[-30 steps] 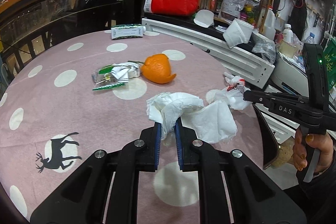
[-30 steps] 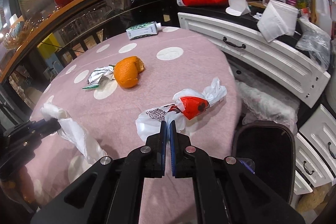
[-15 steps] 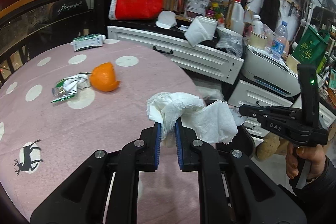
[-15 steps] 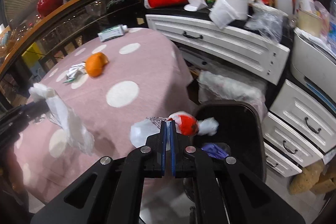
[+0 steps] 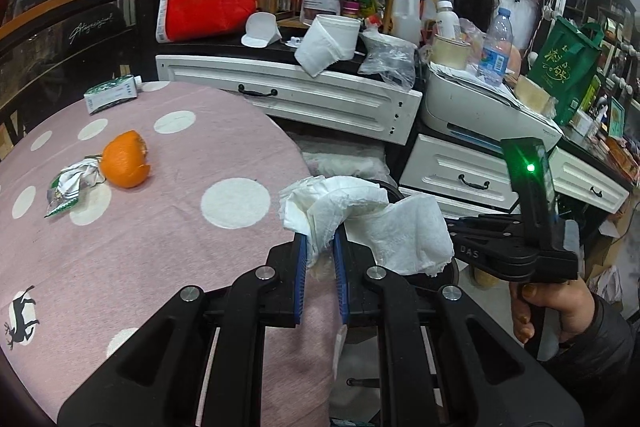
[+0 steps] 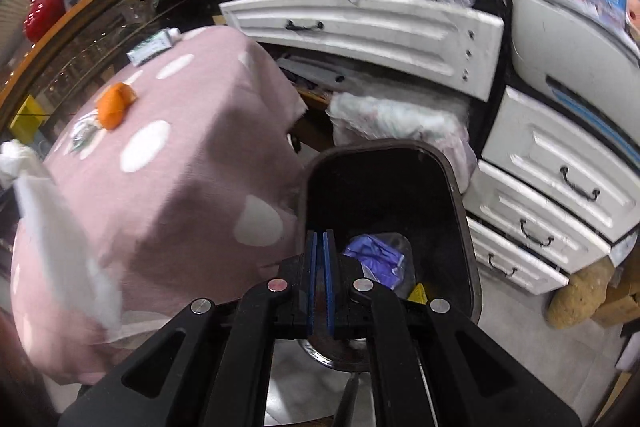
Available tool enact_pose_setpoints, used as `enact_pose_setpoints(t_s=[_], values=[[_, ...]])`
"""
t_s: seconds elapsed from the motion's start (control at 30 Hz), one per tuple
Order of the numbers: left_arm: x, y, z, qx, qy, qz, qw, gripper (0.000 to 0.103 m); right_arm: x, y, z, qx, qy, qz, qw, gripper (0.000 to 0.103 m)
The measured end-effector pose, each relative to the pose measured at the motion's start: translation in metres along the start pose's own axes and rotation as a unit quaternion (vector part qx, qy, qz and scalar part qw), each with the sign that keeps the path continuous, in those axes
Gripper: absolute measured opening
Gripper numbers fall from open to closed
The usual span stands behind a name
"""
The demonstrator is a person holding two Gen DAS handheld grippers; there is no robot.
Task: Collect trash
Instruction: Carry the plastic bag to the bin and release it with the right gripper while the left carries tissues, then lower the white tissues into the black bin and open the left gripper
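Cluttered shelves and white drawer fronts crowd the far side of this room, and a round table under a pink polka-dot cloth (image 5: 168, 227) fills the near side.

Both hands have swung off the table toward the dark open-topped trash bin (image 6: 460, 195) that stands on the floor just past the table's right edge. The right gripper (image 6: 320, 279) now hangs over the bin's mouth, pointing down into it, with its blue pads pressed together. A second ago a red-and-white crumpled plastic wrapper was pinched there; now I can see nothing between the pads, so it has either dropped in or slipped below the tips, and I cannot tell which. A purple wad and a yellow scrap lie in the bin.

The left gripper (image 5: 320, 247) is clamped narrowly on the crumpled white paper tissue (image 5: 360, 219), which billows above its fingers. Earlier it hung over the middle of the cloth; now it sits past the table's right edge, close behind the right gripper.

My guess is the tissue goes in next. Left near the table's far-left edge are the orange peel (image 5: 125, 159), a crumpled silver-green foil wrapper (image 5: 70, 183) touching it, and a small green-and-white carton (image 5: 112, 95).
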State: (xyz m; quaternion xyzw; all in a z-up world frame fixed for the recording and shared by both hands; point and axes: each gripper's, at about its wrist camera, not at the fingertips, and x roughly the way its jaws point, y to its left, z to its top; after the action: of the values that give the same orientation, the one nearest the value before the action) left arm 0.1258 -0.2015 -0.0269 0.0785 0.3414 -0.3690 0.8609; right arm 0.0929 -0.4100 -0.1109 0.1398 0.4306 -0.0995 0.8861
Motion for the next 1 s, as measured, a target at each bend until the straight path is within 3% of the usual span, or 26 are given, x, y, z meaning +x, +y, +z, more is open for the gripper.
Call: enact_pose_setpoints(t_s=[0.37, 0.43, 0.5, 0.53, 0.7, 1.0], values=[[0.015, -0.005, 0.002, -0.004, 0.011, -0.002, 0.9999, 0.013, 0.025, -0.029, -0.007, 0.051, 0.037, -0.006, 0.998, 0.004], [0.019, -0.009, 0.002, -0.001, 0.015, -0.007, 0.9999, 0.013, 0.026, -0.032, -0.008, 0.061, 0.04, -0.002, 0.997, 0.015], [0.024, -0.015, 0.002, 0.008, 0.019, -0.008, 0.9998, 0.013, 0.024, -0.036, -0.007, 0.067, 0.029, -0.008, 0.997, 0.064], [0.026, -0.017, 0.003, 0.011, 0.021, -0.009, 0.9997, 0.013, 0.02, -0.038, -0.007, 0.07, 0.018, -0.013, 0.997, 0.067], [0.04, -0.031, 0.003, 0.022, 0.031, -0.015, 0.9992, 0.013, 0.006, -0.054, -0.002, 0.091, -0.006, -0.043, 0.995, 0.067], [0.075, -0.057, 0.0, 0.038, 0.059, -0.029, 0.9971, 0.013, -0.015, -0.089, 0.002, 0.141, -0.034, -0.061, 0.988, 0.067]])
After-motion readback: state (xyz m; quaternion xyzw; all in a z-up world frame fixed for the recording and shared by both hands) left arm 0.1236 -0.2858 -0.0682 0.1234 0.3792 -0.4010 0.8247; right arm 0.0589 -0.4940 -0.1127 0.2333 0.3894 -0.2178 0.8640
